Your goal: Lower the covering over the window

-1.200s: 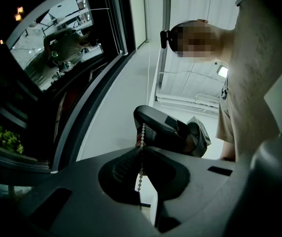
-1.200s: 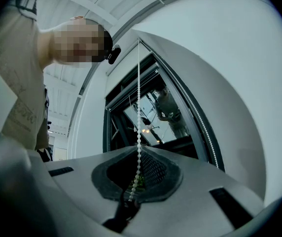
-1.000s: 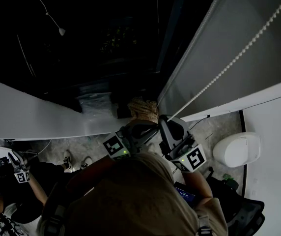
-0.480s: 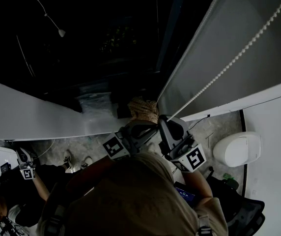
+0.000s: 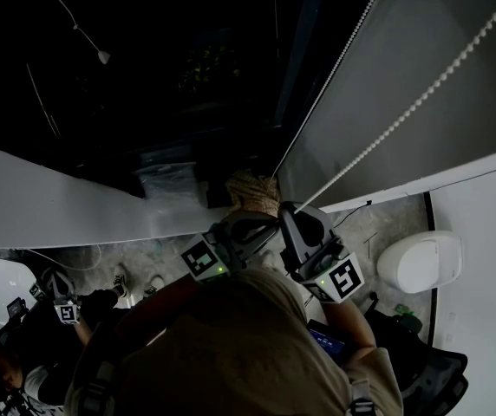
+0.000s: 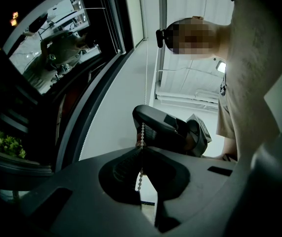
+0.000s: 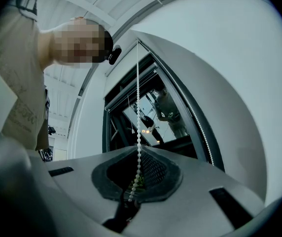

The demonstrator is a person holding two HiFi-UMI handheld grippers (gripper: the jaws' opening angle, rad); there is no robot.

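Both grippers pinch the same bead chain (image 6: 141, 132). The left gripper (image 6: 141, 157) has its fingers pressed together on it, with a few beads dangling below the grip. The right gripper (image 7: 137, 174) sits just beside the left and clamps the chain the same way, and from its fingers the beads run straight up. In the head view, the grey blind (image 5: 421, 68) spreads out to the right of the fingers. The dark window (image 5: 144, 76) lies to their left.
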